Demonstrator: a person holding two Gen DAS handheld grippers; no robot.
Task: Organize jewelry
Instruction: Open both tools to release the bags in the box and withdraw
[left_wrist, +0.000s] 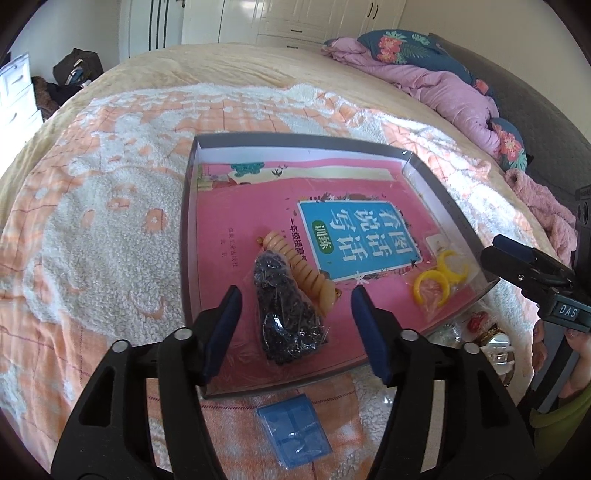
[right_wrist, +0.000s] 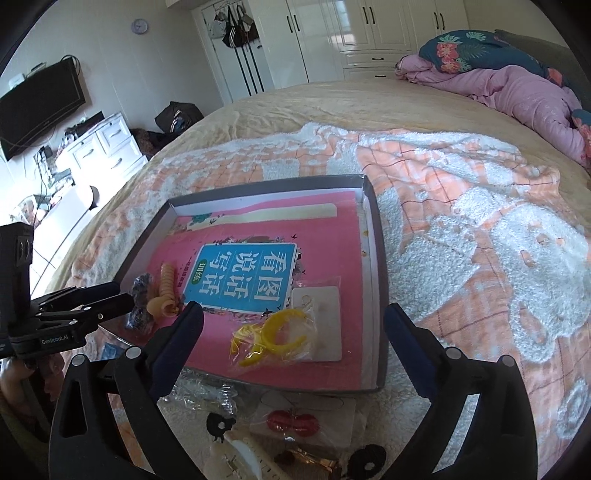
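Now, left wrist view: the left gripper (left_wrist: 295, 317) hangs over the near edge of a shallow box (left_wrist: 448, 206) on a bed.
Left fingers: spread wide, holding nothing.
Between the left fingers: a clear bag of dark beads (left_wrist: 286, 314), with a tan spiral hair tie (left_wrist: 308, 275) touching its far side; both lie on a pink book (left_wrist: 258, 206) inside the box.
Beyond the right-hand finger: yellow rings (left_wrist: 441, 277) in a clear bag, near the box corner.
Below the fingers: a blue packet (left_wrist: 295, 432) on the blanket, outside the box.

Right wrist view: the right gripper (right_wrist: 293, 343) hovers at the box's near wall.
Right fingers: parted, empty.
Just ahead, between the fingers: the yellow rings, resting partly on a white card (right_wrist: 327, 306).
Beneath the fingers: loose pieces outside the box, among them a red ornament (right_wrist: 293, 424) and a black hair tie (right_wrist: 367, 459).

Doing the step well: probably these loose pieces go in next; approach low, pinch one piece only, and avoid snagging the blanket.
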